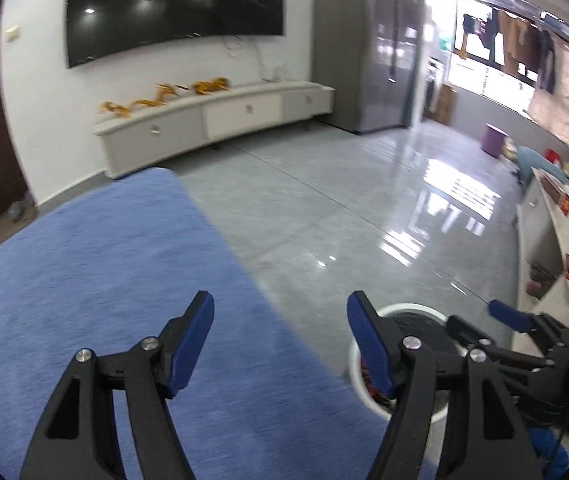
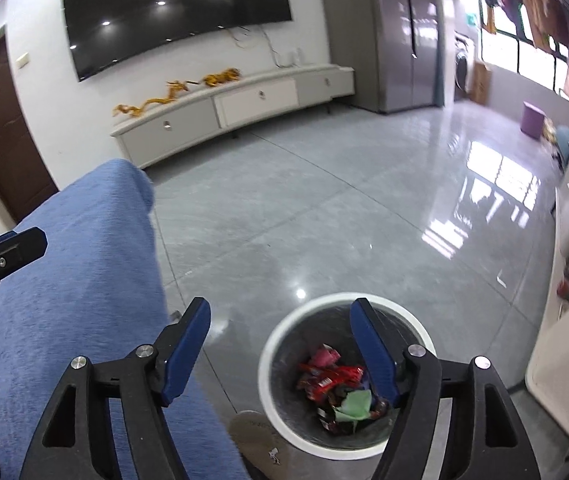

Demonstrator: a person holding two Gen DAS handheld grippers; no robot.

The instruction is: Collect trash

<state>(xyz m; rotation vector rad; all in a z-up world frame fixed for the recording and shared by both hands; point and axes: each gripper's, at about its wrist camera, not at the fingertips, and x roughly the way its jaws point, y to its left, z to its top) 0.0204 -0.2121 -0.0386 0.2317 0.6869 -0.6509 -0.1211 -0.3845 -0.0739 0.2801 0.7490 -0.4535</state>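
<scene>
Two grippers show here, and both have their jaws standing apart with nothing between them.

On the far left is a brown door (image 2: 2, 128). Next comes the blue blanket (image 1: 96, 280), spread over a big soft thing that fills the lower left of both views. The left gripper (image 1: 280, 346) hangs above the edge of this blanket, its blue pads wide apart and bare. In the right wrist view, one black finger of the left gripper pokes in from the left side, over the blanket.

On the wall behind is a big black TV (image 2: 176, 12). Under it runs a long white cabinet (image 2: 236, 108) with some yellow toys (image 2: 176, 94) lying on top.

The floor (image 2: 324, 216) is grey, shiny tile — bright window light bounces off it.

Further right stands the trash bin (image 2: 344, 376), white on the outside and dark inside, set on the floor just beside the blanket's edge. Inside it lies the trash (image 2: 334, 388): red wrappers, something pink and a green scrap, all in a heap at the bottom. The right gripper (image 2: 280, 346) hangs above the bin — its right pad sits over the bin's mouth and its left pad over the floor beside it. Nothing is in its jaws.

Near the bin, on the floor, lies a grey slipper (image 2: 256, 436).

A tall grey fridge (image 2: 400, 32) stands past the cabinet. Far right is a small purple stool (image 2: 532, 118) and a white surface (image 2: 568, 280) with mixed things on it, too blurry to tell.
</scene>
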